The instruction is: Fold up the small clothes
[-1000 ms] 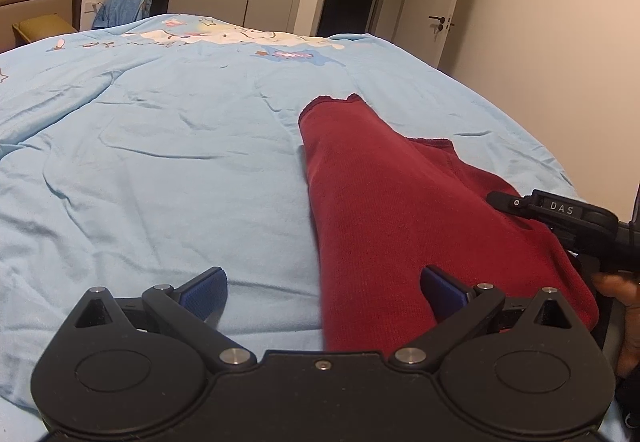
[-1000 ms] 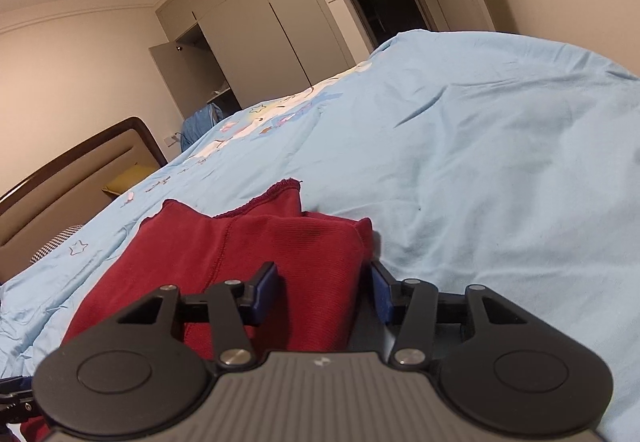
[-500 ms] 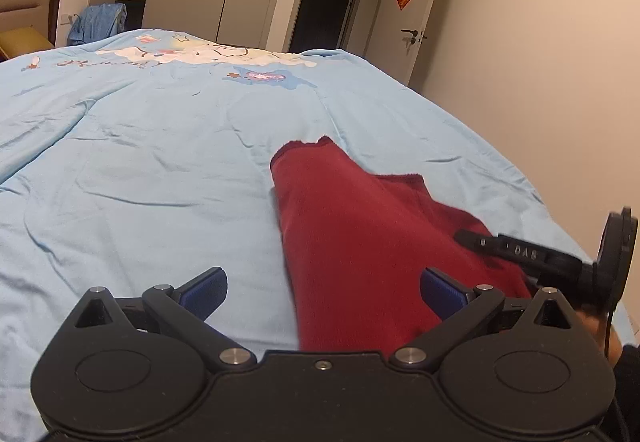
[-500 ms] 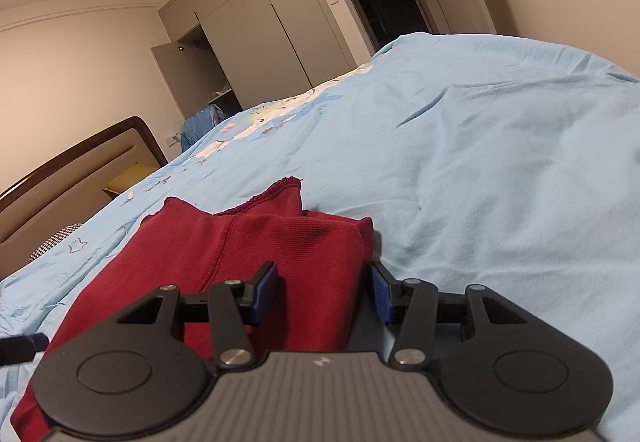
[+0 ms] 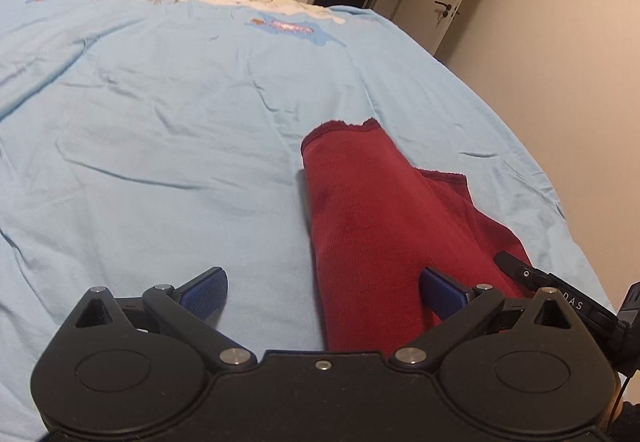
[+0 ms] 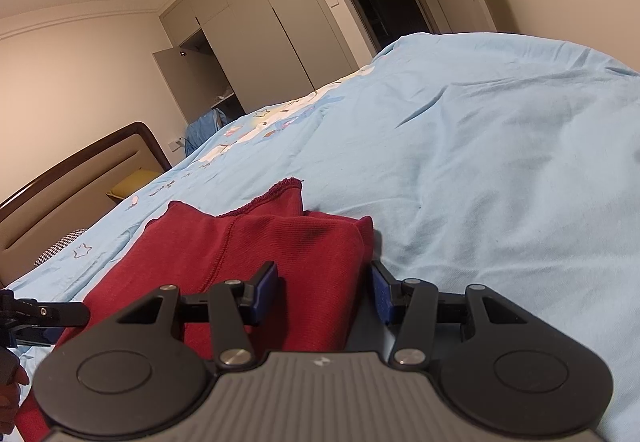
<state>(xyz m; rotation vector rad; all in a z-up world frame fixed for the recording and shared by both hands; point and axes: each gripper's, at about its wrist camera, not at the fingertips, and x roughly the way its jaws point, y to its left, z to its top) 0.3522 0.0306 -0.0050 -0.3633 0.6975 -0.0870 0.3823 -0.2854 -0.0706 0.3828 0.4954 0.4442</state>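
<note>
The red garment (image 5: 372, 226) lies half-folded on the blue bed (image 5: 160, 122). The left claw (image 5: 322, 292), wide open and empty, has pulled back; the right claw (image 6: 325, 292) stays open astride the cloth, so another fold seems due.

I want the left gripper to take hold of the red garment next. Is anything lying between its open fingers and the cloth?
Nothing visible does. The left gripper is open with the red garment already running up between its fingers on the light blue bedspread. The right gripper, also open, straddles the garment's other edge, off to the side.
</note>
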